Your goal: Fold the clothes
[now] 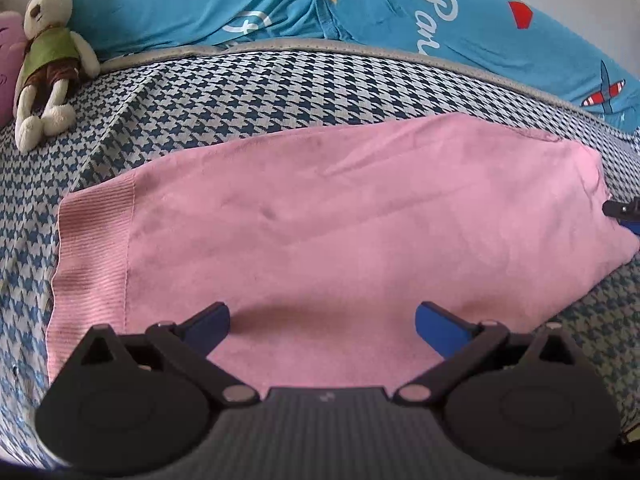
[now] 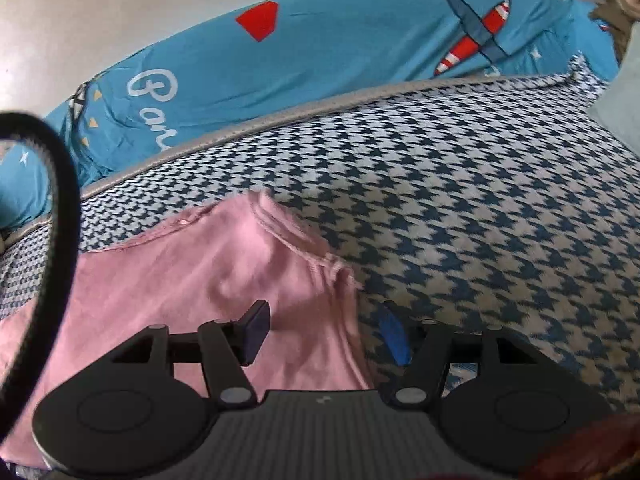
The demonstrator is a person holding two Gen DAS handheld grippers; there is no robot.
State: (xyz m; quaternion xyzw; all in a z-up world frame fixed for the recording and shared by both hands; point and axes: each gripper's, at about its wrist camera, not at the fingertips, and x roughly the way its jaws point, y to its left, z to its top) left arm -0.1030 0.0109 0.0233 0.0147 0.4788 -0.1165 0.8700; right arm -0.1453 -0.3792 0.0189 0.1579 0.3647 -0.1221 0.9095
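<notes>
A pink garment [image 1: 320,216] lies folded flat on a blue-and-white houndstooth bed cover [image 1: 240,92], its ribbed hem at the left. My left gripper [image 1: 322,326] is open above the garment's near edge, with nothing between its blue pads. My right gripper [image 2: 326,332] is open and straddles the garment's right corner [image 2: 280,264], one pad over the pink cloth and one over the bed cover. The right gripper's tip also shows in the left wrist view [image 1: 622,210] at the garment's right end.
A blue printed quilt [image 1: 280,4] lies bunched along the far edge of the bed. A stuffed rabbit [image 1: 48,56] sits at the far left. A black cable [image 2: 60,216] hangs at the left of the right wrist view. A pale pillow [image 2: 624,100] lies at the far right.
</notes>
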